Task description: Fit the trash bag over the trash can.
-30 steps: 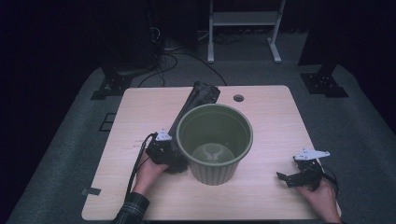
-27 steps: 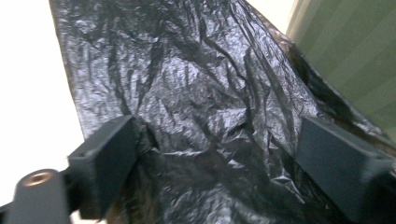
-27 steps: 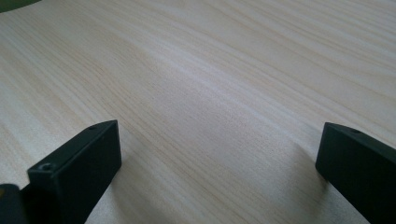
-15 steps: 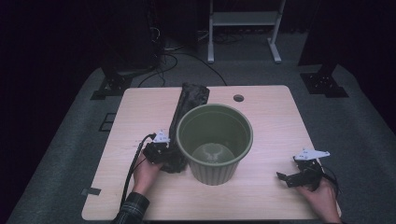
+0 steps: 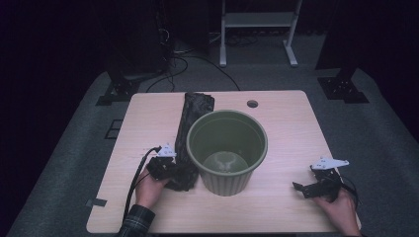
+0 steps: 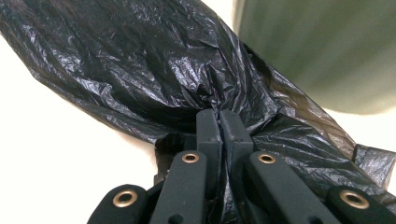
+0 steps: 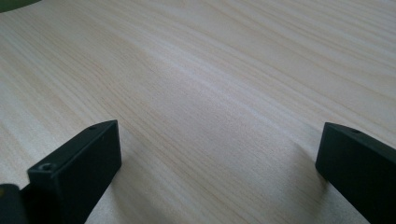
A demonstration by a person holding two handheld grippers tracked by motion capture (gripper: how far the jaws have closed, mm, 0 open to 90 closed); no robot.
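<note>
- Two hand-held grippers work at a pale wooden table [image 5: 286, 123], with a green bin [image 5: 227, 150] standing upright near its middle.
- A black plastic bag [image 5: 190, 131] lies flat on the table in a long, crumpled strip, running along the bin's left side and touching it, from just behind the bin to just in front of it.
- The left gripper [image 6: 218, 122] sits at the bin's front left, its jaws pinched tight on a gathered fold at the near end of the bag; the bin's green wall rises just beyond.
- The right gripper [image 5: 316, 183] rests low over the table, well to the right of the bin, its jaws spread wide with bare wood between them.
- A small round hole [image 5: 252, 103] pierces the table behind the bin.
</note>
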